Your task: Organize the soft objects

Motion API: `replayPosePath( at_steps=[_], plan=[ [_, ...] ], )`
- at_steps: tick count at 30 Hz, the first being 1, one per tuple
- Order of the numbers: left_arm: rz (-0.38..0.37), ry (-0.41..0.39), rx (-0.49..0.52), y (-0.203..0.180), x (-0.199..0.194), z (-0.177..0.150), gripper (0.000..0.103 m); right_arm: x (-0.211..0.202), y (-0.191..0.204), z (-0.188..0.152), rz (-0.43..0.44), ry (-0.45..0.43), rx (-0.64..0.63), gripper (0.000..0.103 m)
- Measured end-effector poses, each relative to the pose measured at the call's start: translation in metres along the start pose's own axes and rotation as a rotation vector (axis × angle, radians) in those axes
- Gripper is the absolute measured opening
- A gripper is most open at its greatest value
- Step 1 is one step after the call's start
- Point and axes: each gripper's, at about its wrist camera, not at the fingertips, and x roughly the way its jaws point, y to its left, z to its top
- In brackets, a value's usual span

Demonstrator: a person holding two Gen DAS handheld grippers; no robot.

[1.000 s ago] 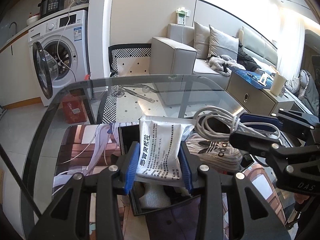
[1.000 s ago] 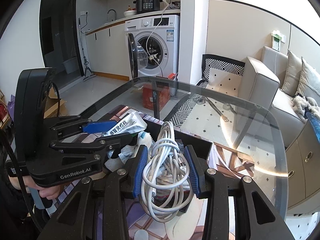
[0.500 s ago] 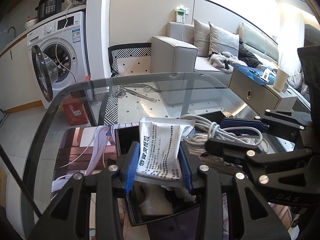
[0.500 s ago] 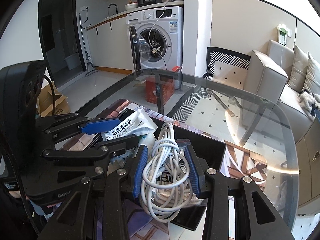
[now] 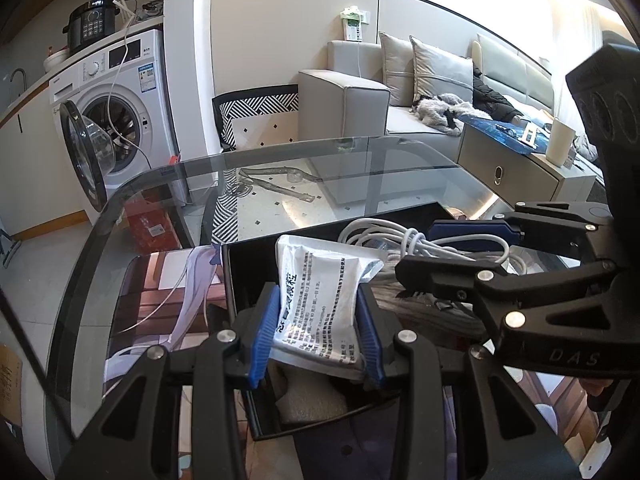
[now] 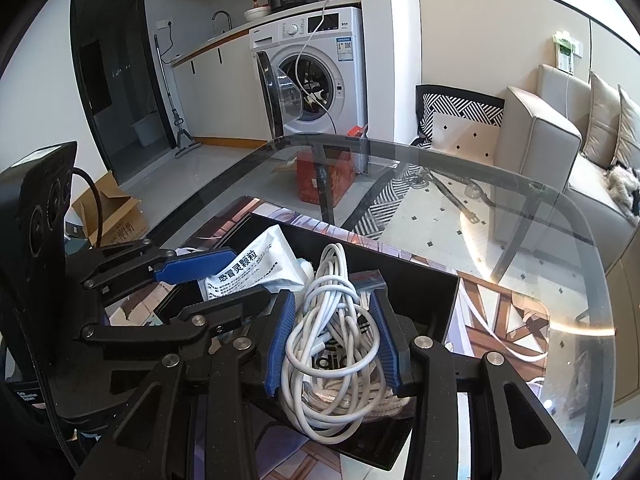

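Note:
My left gripper is shut on a white sachet printed with black text, holding it over the black tray on the glass table. My right gripper is shut on a coiled white cable, which hangs over the same black tray. In the right wrist view the left gripper and its white sachet sit just to the left of the cable. In the left wrist view the right gripper and white cable sit to the right. A sock with a black logo lies in the tray under the cable.
A glass table carries a printed mat under the tray. Behind stand a washing machine with its door open, a grey sofa, a red box on the floor and a low cabinet.
The right gripper with the cable has sunk and moved further over the tray, closer to the left gripper. The left gripper with the sachet has stayed put.

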Motion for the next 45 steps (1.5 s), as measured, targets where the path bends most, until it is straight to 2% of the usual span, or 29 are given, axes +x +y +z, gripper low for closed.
replayPosePath(
  at_steps=[5, 9, 14, 17, 19, 23, 25, 29, 31, 33, 41, 45],
  plan=[
    [0.002, 0.002, 0.001, -0.001, 0.001, -0.001, 0.037, 0.002, -0.003, 0.0, 0.006, -0.002, 0.005, 0.039],
    [0.002, 0.007, 0.006, -0.003, 0.001, -0.002, 0.04, -0.004, -0.002, -0.001, 0.009, -0.017, -0.003, 0.043],
    [-0.002, 0.007, 0.011, -0.005, -0.001, -0.003, 0.047, -0.02, -0.002, -0.002, 0.0, -0.058, -0.011, 0.05],
    [-0.008, 0.0, 0.015, -0.007, -0.004, -0.002, 0.055, -0.034, -0.003, -0.003, -0.014, -0.083, -0.023, 0.052],
    [-0.003, -0.008, 0.013, -0.007, -0.007, -0.001, 0.061, -0.043, -0.003, -0.005, -0.033, -0.104, -0.036, 0.065],
    [-0.01, -0.018, 0.002, -0.004, -0.014, 0.0, 0.064, -0.06, -0.003, -0.011, -0.042, -0.13, -0.041, 0.074],
    [-0.01, -0.029, -0.005, -0.001, -0.019, 0.001, 0.077, -0.067, -0.001, -0.015, -0.056, -0.141, -0.046, 0.083],
    [-0.015, -0.049, -0.011, 0.0, -0.029, 0.001, 0.081, -0.078, 0.004, -0.022, -0.057, -0.173, -0.056, 0.089],
    [-0.019, -0.062, -0.007, 0.0, -0.035, 0.0, 0.097, -0.081, 0.007, -0.024, -0.06, -0.187, -0.062, 0.098],
    [0.001, -0.079, -0.005, 0.001, -0.041, -0.001, 0.102, -0.086, 0.012, -0.028, -0.071, -0.217, -0.073, 0.101],
    [0.01, -0.112, -0.008, 0.003, -0.058, -0.011, 0.103, -0.103, 0.022, -0.046, -0.075, -0.313, -0.048, 0.102],
    [0.018, -0.125, -0.017, 0.005, -0.064, -0.018, 0.103, -0.105, 0.023, -0.055, -0.089, -0.333, -0.024, 0.102]
  ],
)
